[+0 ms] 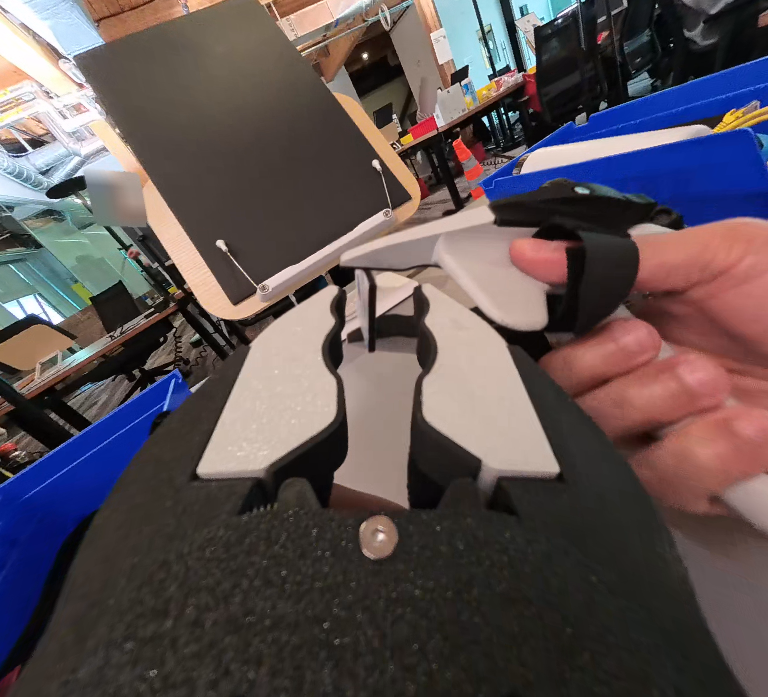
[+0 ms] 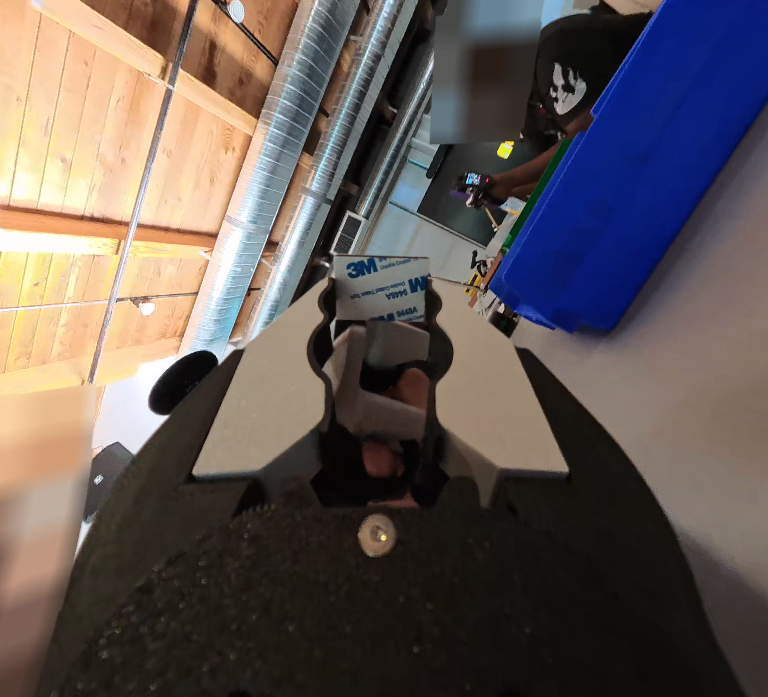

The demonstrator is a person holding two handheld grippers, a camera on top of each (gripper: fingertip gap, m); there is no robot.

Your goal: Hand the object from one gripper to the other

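- Left gripper (image 1: 378, 295) is parted: its two grey fingers stand on either side of the pad without touching it.
- Right gripper (image 2: 380, 282) is closed on the pad, whose side edges meet the inner faces of both fingertips.
- In the left wrist view the right gripper reaches in from the right, crossing over the left gripper's tips, and a hand (image 1: 665, 344) holds it with one finger through a black strap.
- The pad (image 1: 365, 311) is a thin square piece with a white printed backing and a dark edge. It is seen edge-on, upright, in the gap between the left gripper's fingers, nearer the left finger.
- From the right wrist view the pad's printed face (image 2: 374, 290) is turned towards the camera and sticks out beyond the fingertips.
- A blue bin (image 1: 665, 178) sits at the far right and another blue bin (image 1: 62, 490) at the near left.
- A black board (image 1: 232, 145) on a pale wooden backing stands tilted at the far left.
- An orange cone (image 1: 467, 164) stands on the floor farther off.
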